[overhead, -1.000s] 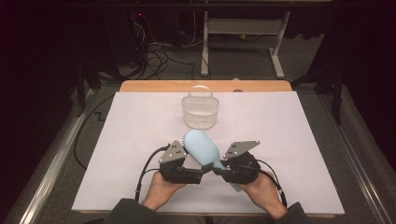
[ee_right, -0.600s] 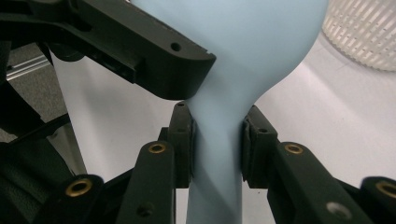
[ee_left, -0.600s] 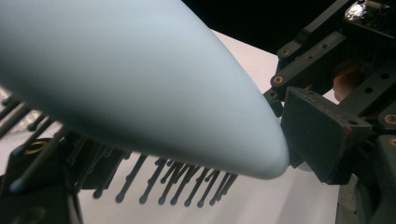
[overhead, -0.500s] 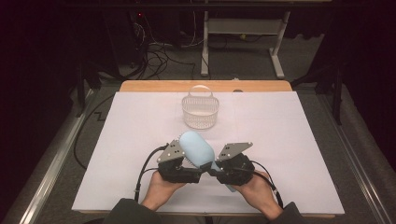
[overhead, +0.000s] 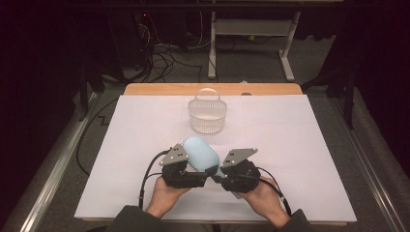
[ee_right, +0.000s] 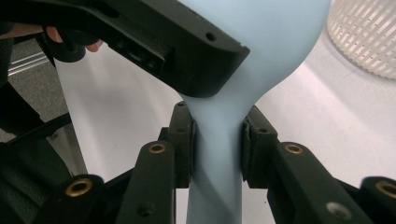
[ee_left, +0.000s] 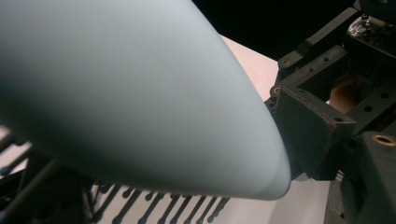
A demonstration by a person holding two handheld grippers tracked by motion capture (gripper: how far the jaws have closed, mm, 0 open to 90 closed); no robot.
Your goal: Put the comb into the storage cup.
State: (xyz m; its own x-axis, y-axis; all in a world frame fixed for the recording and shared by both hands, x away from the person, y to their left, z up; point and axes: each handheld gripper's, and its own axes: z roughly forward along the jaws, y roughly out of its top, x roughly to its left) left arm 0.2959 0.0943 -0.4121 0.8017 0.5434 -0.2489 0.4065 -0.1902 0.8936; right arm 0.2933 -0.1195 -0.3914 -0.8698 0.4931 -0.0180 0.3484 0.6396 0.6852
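Since a second ago the pale blue spoon point(overhead: 201, 154) has swung a little to the person's left and both hands have drawn slightly nearer the person's edge of the desk point(overhead: 300, 145), with the two tools staying close together around it. The left tool point(overhead: 205, 172) sits against the spoon's broad rounded end; from the left tool's camera that end looms very close and blurred, so I cannot tell whether this tool is clenched on it or merely lying alongside. The right tool point(ee_right: 217, 140) is clenched on the spoon's narrow handle point(ee_right: 215, 158), its two pads pressing the neck from either side just below where the bowl widens. In the right gripper view a black part of the left tool point(ee_right: 177, 51) crosses in front of the spoon's bowl and hides part of it. A white slatted basket point(overhead: 207, 115) with a hoop handle stands farther up the desk, well apart from the hands and near the far edge; its side shows at the top right of the right gripper view point(ee_right: 364, 32). Black cables trail from both tools back toward the person. The spoon is a smooth, matte, light blue piece, a wide oval bowl narrowing to a slim stem, held above the white desk surface near its front middle.
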